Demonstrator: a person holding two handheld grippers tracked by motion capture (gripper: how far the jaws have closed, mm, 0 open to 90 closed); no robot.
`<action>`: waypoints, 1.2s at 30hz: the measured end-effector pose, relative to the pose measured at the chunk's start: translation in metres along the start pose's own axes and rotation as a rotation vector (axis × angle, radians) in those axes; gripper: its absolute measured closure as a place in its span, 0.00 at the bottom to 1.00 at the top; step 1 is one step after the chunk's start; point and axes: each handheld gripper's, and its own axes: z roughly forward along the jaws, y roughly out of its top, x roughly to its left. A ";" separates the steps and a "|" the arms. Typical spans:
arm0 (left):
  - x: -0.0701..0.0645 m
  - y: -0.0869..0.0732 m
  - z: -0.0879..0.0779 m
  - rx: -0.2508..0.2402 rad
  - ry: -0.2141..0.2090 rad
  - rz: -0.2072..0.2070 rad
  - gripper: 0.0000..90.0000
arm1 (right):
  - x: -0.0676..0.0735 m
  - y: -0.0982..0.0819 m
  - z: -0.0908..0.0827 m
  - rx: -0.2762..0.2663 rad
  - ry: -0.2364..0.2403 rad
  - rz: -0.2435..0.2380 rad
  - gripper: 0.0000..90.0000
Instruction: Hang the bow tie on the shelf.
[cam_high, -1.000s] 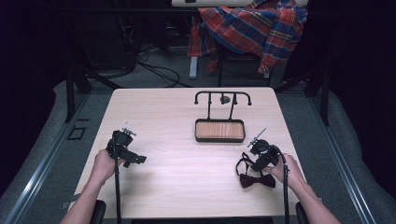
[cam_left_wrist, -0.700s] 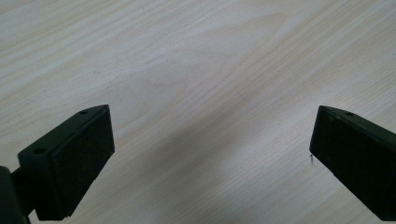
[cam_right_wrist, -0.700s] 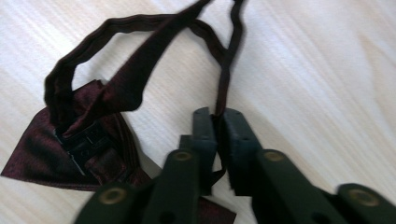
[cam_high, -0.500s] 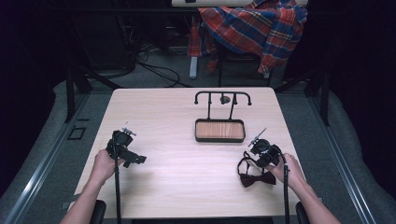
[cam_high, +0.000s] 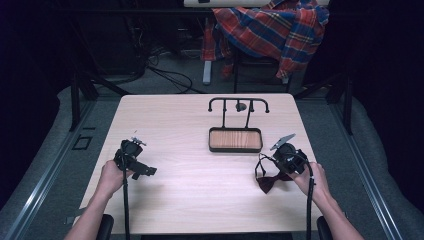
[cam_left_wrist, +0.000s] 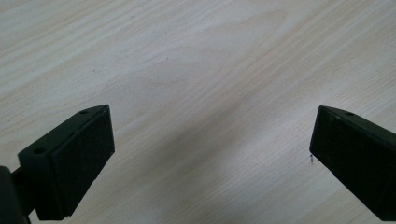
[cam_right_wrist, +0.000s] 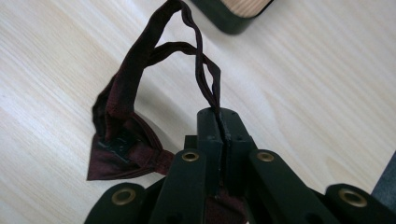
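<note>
Pinching the strap, the right tongs (cam_right_wrist: 219, 126) are clamped on the bow tie (cam_right_wrist: 123, 144), which trails onto the counter (cam_high: 200, 190) just short of the rack (cam_high: 239, 105). Left tongs (cam_left_wrist: 210, 154) gape wide, empty, well apart.

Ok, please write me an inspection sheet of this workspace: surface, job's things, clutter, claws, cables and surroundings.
Surface: light wooden table, bare between the hands.
Job's things: dark red bow tie lying near the right front edge; black stand with a wooden tray base at centre back.
Clutter: nothing seen.
Claws: left claw open, holding nothing, above bare wood; right claw shut on the bow tie's strap.
Cables: one trails from each claw toward the person; more lie on the floor behind the table.
Surroundings: plaid shirt draped behind the table, dark room.
</note>
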 end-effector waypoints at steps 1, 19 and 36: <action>0.000 0.000 0.000 0.000 0.000 0.000 0.00 | 0.001 0.000 -0.001 -0.018 -0.003 0.007 0.98; 0.000 0.000 0.000 0.001 0.000 0.001 0.00 | -0.006 0.004 -0.019 -0.112 -0.107 0.016 0.99; -0.001 0.000 0.002 0.010 -0.001 0.004 0.00 | -0.006 0.016 -0.034 -0.169 -0.159 -0.019 0.99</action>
